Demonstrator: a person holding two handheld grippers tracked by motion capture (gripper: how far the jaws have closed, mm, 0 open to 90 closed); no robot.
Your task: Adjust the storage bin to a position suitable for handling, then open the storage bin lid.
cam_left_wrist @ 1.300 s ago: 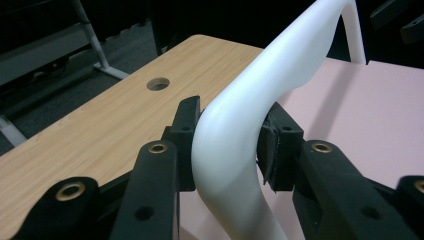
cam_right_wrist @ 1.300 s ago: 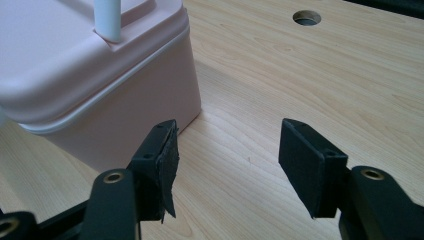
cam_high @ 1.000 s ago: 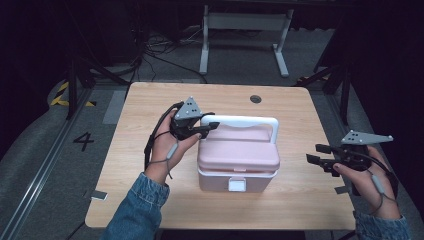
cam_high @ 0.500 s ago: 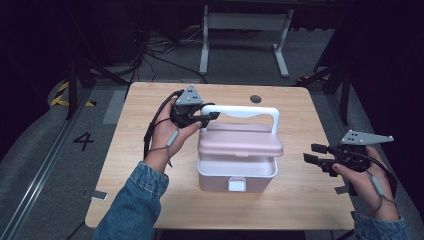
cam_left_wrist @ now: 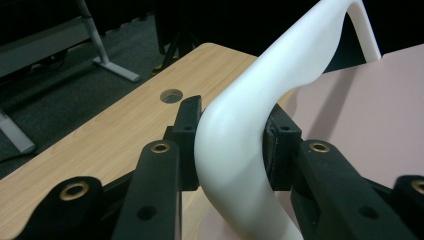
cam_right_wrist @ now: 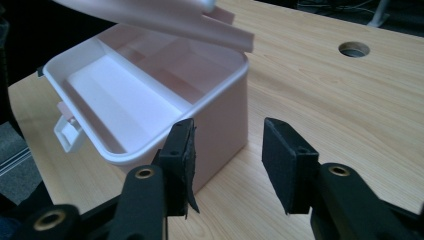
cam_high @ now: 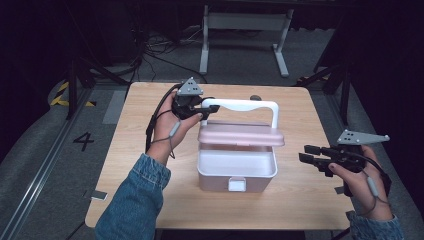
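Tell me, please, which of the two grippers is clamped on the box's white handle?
The left gripper: its pads press the white handle at its bend. The right gripper hangs off to the box's side, nothing between its jaws.

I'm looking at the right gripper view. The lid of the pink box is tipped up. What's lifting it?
Observer: The left tool is shut on the curved white plastic handle, near its left corner.
Operator: Is the lid open all the way?
Observer: No. The flat pink plastic lid is only partly raised above the pink rectangular plastic box.
Operator: Where's my tool from above?
Observer: The right tool is by the right edge of the light wooden table, apart from the box. Its jaws have just been closing, with nothing between them.
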